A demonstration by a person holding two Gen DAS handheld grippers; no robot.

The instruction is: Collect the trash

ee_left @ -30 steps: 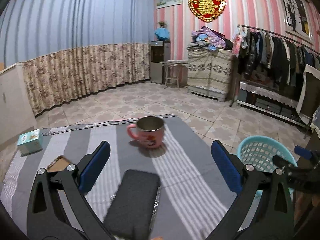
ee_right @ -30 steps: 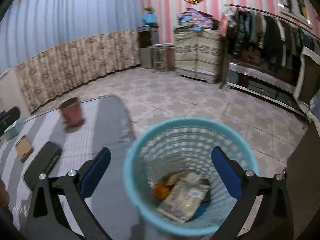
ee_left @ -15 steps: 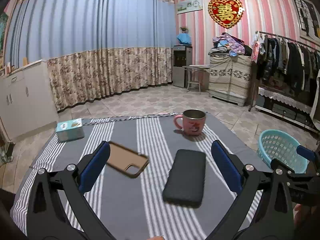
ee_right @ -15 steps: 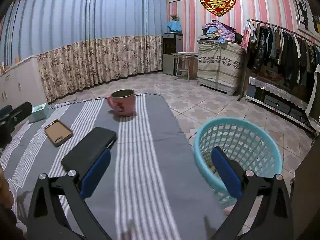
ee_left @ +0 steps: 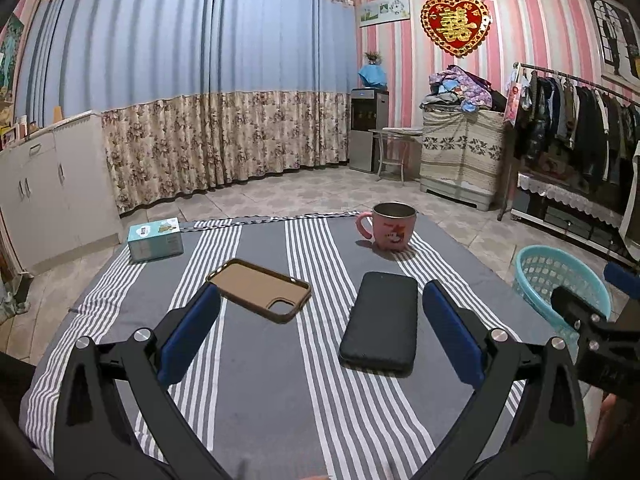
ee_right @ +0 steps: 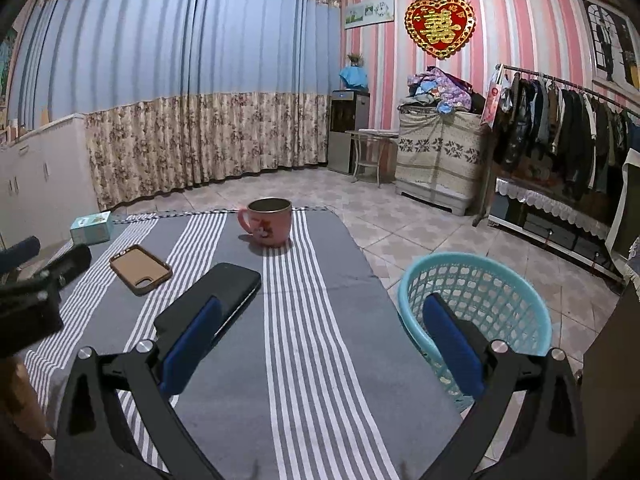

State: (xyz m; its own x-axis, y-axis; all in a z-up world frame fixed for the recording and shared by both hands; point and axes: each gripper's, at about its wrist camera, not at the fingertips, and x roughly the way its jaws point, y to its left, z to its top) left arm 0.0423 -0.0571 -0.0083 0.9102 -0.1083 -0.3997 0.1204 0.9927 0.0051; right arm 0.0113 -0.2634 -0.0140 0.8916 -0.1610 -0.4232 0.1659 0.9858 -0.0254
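Bench point(ee_left: 280, 392), covered by a grey cloth with white stripes. Contents as seen from both wrist views:

- pink mug point(ee_left: 390, 227), upright, near the far right corner;
- teal tissue box point(ee_left: 155, 239), near the far left corner;
- brown phone case point(ee_left: 260, 290), lying open side up, left of centre;
- black phone point(ee_left: 382, 320), flat, right of centre and apart from the case.

None of these reads as obvious rubbish; no wrapper, scrap or crumpled paper shows on the cloth.

Receptacle: light blue basket point(ee_right: 476, 304), standing on the tiled floor just beside the bench's right edge. From this angle only its mesh wall and rim are visible; its contents cannot be told.

Tools: left gripper point(ee_left: 320, 334), jaws spread wide and holding nothing, hovering above the near half of the bench. Right gripper point(ee_right: 320, 336), likewise spread and holding nothing, positioned over the right side of the bench with one finger in front of the basket.

Status, as a judgement: collection appears complete or very nearly so, since no loose trash remains in view and both grippers are idle. Outstanding: at most a check of areas outside these views.
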